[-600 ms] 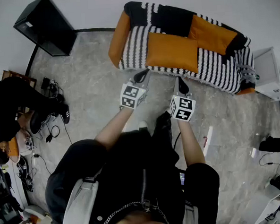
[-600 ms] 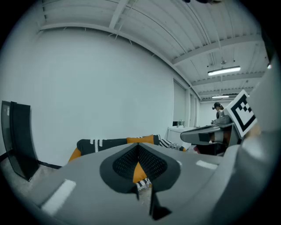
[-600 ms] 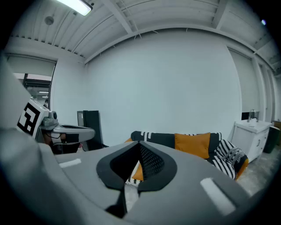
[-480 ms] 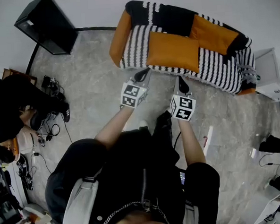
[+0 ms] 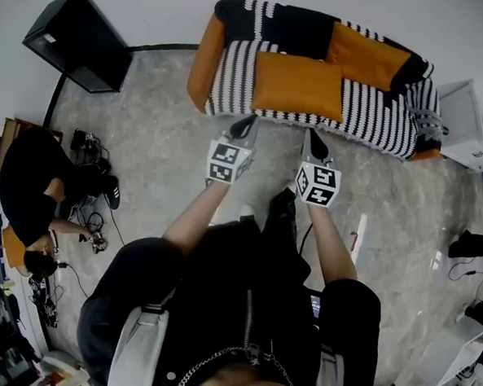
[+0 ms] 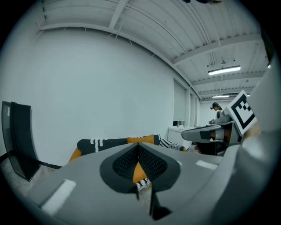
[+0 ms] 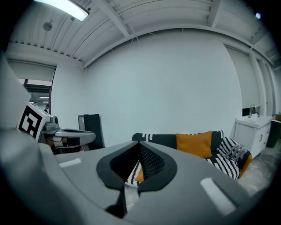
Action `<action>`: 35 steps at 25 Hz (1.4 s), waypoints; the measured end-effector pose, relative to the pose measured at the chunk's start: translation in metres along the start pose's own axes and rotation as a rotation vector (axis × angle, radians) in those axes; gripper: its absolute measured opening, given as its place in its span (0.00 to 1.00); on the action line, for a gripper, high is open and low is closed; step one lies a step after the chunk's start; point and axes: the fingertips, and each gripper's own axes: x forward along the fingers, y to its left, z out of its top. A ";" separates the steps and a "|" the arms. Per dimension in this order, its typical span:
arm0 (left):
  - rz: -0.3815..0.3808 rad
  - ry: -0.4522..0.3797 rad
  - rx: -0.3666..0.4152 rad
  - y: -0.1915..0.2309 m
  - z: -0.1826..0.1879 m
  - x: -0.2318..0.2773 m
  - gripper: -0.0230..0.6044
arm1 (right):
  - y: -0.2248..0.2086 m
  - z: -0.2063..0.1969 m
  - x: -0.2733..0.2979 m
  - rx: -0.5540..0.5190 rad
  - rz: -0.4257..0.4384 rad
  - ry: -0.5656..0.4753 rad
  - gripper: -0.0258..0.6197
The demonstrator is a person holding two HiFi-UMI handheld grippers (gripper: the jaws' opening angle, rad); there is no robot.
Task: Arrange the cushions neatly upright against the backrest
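A black-and-white striped sofa (image 5: 384, 126) with orange sides stands at the top of the head view. One orange cushion (image 5: 298, 87) lies flat on its seat. A second orange cushion (image 5: 368, 58) leans against the dark backrest, and it shows upright in the right gripper view (image 7: 194, 144). My left gripper (image 5: 242, 129) hovers over the floor just in front of the seat edge, shut and empty. My right gripper (image 5: 316, 147) is beside it, a little further from the sofa, also shut with nothing held. In the left gripper view the sofa (image 6: 99, 144) lies ahead beyond the left gripper (image 6: 139, 148).
A black cabinet (image 5: 77, 43) stands at the back left and a white cabinet (image 5: 466, 125) sits right of the sofa. A person in black (image 5: 29, 193) crouches at the left among cables and shoes. More gear lies on the floor at the right (image 5: 473, 251).
The person at the left has shifted and bent lower. Both grippers have edged only slightly toward the sofa and stay shut.
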 end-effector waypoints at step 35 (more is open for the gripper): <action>-0.030 0.089 -0.015 0.022 0.001 0.124 0.05 | -0.075 0.011 0.097 0.082 0.000 0.072 0.04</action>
